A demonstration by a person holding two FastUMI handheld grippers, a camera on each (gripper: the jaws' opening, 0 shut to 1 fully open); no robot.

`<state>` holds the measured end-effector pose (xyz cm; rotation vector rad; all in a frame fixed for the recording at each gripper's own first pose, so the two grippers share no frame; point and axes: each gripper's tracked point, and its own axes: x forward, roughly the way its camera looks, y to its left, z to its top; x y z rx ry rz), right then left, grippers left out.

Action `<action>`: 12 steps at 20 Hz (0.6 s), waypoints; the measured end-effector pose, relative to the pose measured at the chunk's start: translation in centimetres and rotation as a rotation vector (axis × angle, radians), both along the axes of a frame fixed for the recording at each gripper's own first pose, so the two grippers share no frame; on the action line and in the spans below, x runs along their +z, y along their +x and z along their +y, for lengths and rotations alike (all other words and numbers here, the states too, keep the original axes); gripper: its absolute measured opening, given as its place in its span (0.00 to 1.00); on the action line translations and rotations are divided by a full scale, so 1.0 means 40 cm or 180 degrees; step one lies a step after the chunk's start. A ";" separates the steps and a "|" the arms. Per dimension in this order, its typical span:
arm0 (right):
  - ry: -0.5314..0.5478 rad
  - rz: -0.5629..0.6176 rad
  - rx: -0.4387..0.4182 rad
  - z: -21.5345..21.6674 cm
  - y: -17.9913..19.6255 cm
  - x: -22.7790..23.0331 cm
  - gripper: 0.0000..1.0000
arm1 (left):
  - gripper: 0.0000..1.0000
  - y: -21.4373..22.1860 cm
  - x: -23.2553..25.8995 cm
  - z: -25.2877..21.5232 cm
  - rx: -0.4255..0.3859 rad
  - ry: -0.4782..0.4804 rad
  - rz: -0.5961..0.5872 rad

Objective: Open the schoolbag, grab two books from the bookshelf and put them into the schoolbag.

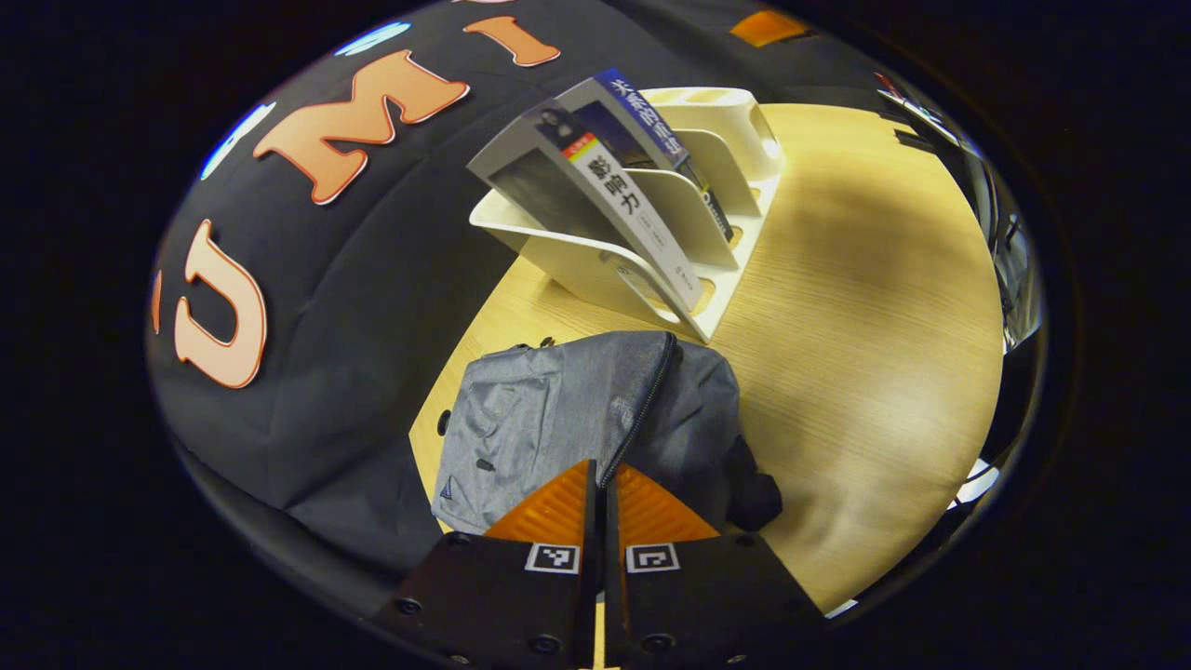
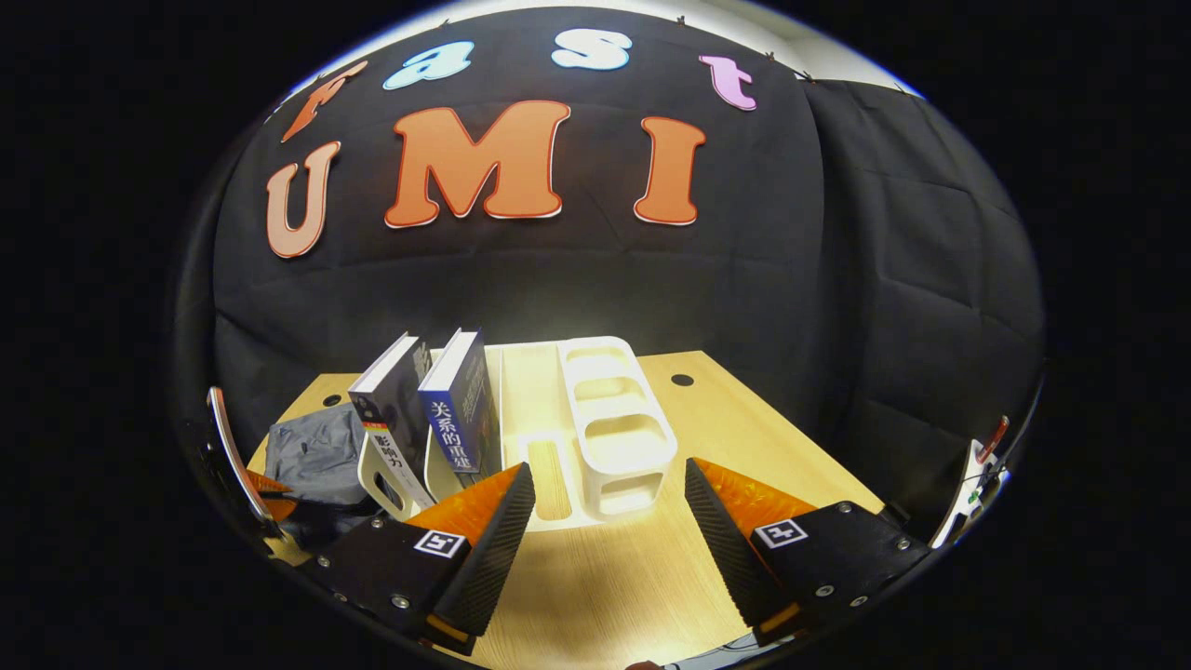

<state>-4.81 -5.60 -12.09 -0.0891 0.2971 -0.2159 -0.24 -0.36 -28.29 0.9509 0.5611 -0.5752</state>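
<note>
Right, left gripper view first: the left gripper (image 1: 605, 489) has its fingers together, tips right at the zipper (image 1: 642, 405) of the grey schoolbag (image 1: 549, 419). Looks pinched on the zipper pull, but the pull itself is hidden between the tips, so can't confirm a clamp. The zip line runs up the bag and looks closed along the length that shows; I judge opening not done yet. The bag lies flat on the wooden table (image 1: 865, 307), just in front of the white bookshelf (image 1: 642, 261). Both books sit in the rack's slots: the grey book (image 1: 595, 195) nearest, the blue book (image 1: 651, 116) behind it.

Right gripper view: the right gripper (image 2: 609, 507) has its fingers wide apart, holding nothing, hovering over the table and aimed at the bookshelf. Grey and blue books lean side by side in the left slots; the schoolbag is left of the rack, partly cut off.

Status: step one in hand at best. Left to do: unzip, pull two books, load both.

Writing: Chinese titles on both spines, I won't read them off. Small logo patch on the bag, too small to make out. Square coded markers on the gripper bodies.
</note>
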 end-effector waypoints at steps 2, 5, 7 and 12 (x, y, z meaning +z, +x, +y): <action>0.0014 -0.0004 0.0027 0.011 0.005 0.005 0.97 | 0.04 0.019 0.037 0.010 0.0002 -0.0016 0.0107; 0.0042 0.0027 0.0099 0.035 0.011 0.006 0.97 | 0.04 0.052 0.102 0.027 0.0024 -0.0063 0.0207; 0.0055 0.0042 0.0158 0.054 0.022 0.009 0.97 | 0.04 0.086 0.147 0.039 0.0054 -0.0074 0.0196; 0.0341 0.0276 0.0340 0.124 0.029 -0.015 0.97 | 0.04 0.172 0.265 0.079 0.0153 -0.0082 0.0038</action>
